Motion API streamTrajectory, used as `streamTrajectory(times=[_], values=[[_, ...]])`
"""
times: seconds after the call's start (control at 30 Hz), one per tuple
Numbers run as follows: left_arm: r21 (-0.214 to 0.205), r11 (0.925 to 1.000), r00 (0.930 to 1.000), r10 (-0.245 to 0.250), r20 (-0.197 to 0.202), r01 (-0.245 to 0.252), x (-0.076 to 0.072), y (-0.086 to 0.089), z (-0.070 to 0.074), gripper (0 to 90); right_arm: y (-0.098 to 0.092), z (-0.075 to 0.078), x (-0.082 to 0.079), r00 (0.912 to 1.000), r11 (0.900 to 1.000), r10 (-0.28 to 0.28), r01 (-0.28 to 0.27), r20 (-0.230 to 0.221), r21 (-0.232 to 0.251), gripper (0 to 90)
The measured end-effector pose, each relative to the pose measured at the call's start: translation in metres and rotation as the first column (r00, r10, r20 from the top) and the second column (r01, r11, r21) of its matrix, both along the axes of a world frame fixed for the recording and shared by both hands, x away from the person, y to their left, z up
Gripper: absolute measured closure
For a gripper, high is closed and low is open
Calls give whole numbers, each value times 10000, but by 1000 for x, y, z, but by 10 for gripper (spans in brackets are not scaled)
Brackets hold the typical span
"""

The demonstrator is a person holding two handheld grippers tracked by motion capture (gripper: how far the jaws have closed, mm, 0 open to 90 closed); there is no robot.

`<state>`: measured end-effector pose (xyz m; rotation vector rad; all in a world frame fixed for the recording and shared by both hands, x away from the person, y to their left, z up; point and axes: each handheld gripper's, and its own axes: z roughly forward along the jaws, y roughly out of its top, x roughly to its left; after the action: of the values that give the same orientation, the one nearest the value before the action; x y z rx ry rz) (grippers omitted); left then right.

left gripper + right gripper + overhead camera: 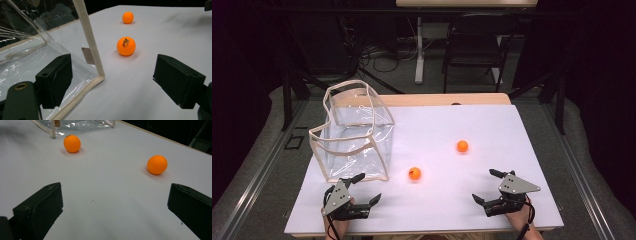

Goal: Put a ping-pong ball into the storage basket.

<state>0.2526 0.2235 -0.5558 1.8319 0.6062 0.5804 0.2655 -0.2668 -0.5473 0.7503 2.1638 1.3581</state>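
Two pairs of tongs rest at the bottom of the high view, both with jaws spread wide and nothing between them. The left tongs (364,189) sit at the lower left, just below the near corner of a clear bag; the right tongs (487,186) sit at the lower right on bare white table (492,125). A hand holds each from the bottom edge of the frame.

Two orange balls lie on the table, apart from each other and from both tongs. The nearer ball (414,173), printed with dark lettering, sits low of centre, just right of the bag's lower right corner. The second ball (462,146) sits further up and to the right, near the middle of the frame.

In the left gripper view the lettered ball (126,46) shows at centre between the two open jaws, the other ball (128,17) beyond it at the top. In the right gripper view the lettered ball (72,143) sits upper left and the plain ball (157,164) right of centre.

One transparent bag (354,135) with beige trim stands upright at the left of the table, its top open. One dark chair (474,45) stands beyond the table at upper centre of the high view.
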Motion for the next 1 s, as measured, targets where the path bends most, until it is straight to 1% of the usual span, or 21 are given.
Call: streamTrajectory(times=[0.17,0.4,0.63,0.8,0.93,1.0], values=[[-30,10000,9999,-78,-113,78,2,0,-1,157,0,0,0,9999,9999,-68,67,-85,-80,0],[13,9999,9998,-159,-121,159,4,-3,-1,157,1,0,1,9999,9997,-72,69,-139,-214,0],[74,10000,10000,-10,-77,10,2,-2,-1,157,8,1,4,9994,9996,72,-81,-326,-289,0],[55,10000,9999,-17,-117,17,4,-1,-2,157,14,4,8,9987,9992,119,-138,-505,-373,0],[77,10000,9999,-15,-120,16,3,-1,-2,157,22,7,9,9979,9982,313,-341,-573,-486,0],[79,10000,10000,8,-47,-8,3,-1,-1,156,24,9,9,9973,9978,454,-480,-570,-454,0]])
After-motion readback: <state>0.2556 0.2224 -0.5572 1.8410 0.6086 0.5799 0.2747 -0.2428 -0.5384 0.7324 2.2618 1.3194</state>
